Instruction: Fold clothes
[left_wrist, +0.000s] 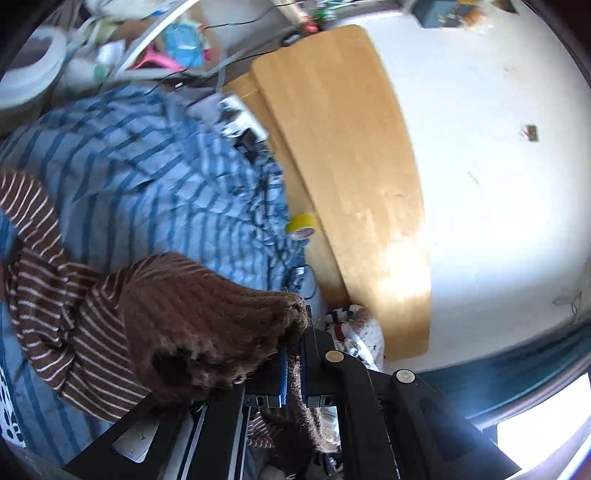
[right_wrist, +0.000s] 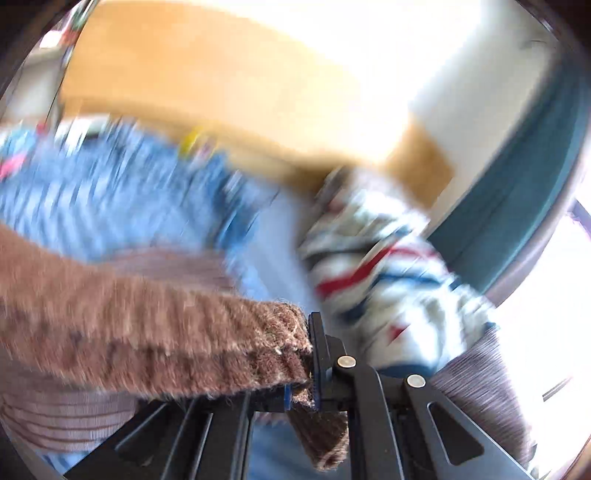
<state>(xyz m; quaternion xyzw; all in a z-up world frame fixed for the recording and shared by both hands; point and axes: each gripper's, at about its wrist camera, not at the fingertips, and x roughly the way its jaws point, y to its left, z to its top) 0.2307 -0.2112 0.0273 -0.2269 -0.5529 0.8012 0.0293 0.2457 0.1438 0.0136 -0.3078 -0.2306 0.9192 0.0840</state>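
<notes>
Between your left fingers the ribbed hem of the brown striped sweater is pinched tight; your right fingers clamp another hem corner. It hangs lifted over the blue striped bed, near the wooden headboard. Folding hasn't begun; every fold remains.

Blurred striped bedding, white garment

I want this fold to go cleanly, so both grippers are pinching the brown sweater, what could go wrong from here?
1. Each grip is only on a fuzzy knit edge of the sweater, so the left gripper or right gripper may slip off.
2. The hanging striped part could drag the tape roll or cables off the bed.
</notes>
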